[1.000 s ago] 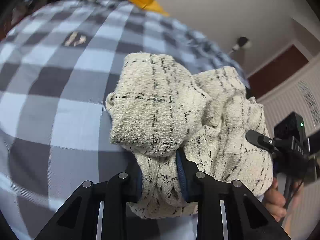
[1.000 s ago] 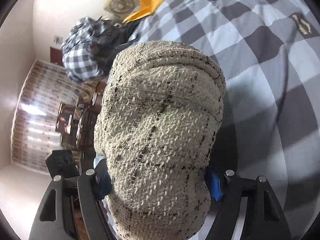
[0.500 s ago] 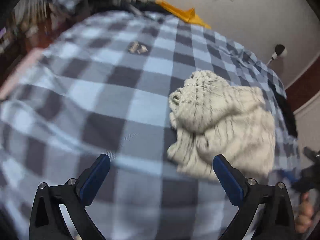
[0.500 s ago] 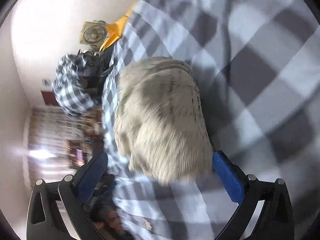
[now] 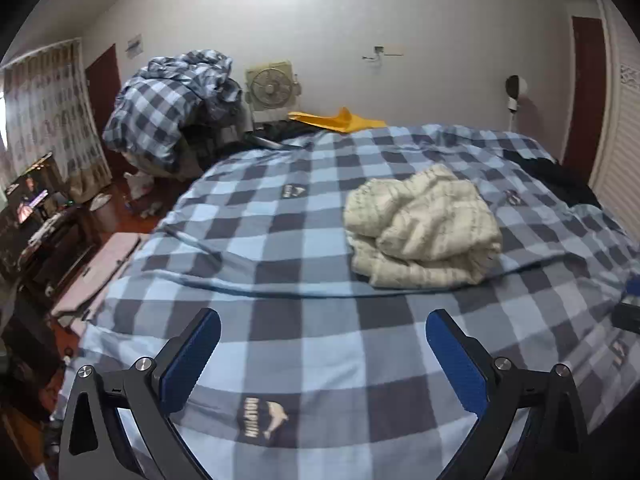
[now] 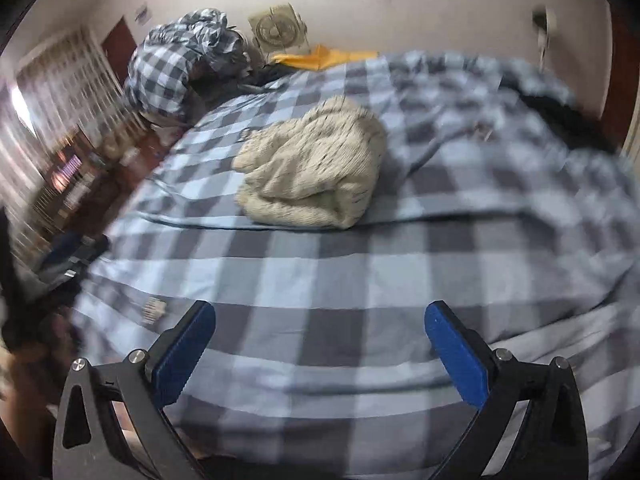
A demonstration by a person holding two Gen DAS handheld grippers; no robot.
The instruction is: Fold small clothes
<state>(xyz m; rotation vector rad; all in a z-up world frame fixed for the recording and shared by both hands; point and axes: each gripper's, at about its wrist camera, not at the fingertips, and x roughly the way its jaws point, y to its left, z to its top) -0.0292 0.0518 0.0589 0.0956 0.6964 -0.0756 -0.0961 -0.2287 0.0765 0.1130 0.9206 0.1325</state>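
A cream knitted garment with thin dark stripes (image 5: 420, 228) lies bundled and folded over on the blue checked bedcover (image 5: 280, 264). The right wrist view shows the same garment (image 6: 316, 172) further up the bed. My left gripper (image 5: 323, 344) hangs well back from it over the near part of the bed, jaws wide open, nothing between its blue pads (image 5: 188, 356). Blurred by motion, my right gripper (image 6: 320, 340) is likewise wide open and empty, short of the garment.
A heap of checked bedding (image 5: 172, 108) sits at the far left by a box fan (image 5: 272, 88). Yellow fabric (image 5: 340, 120) lies at the bed's head, dark clothing (image 5: 560, 176) at the far right. A cluttered low table (image 5: 44, 224) stands left of the bed.
Both grippers, shut on the garment a second ago, have let it go onto the bed, opened wide and pulled back and up away from it.
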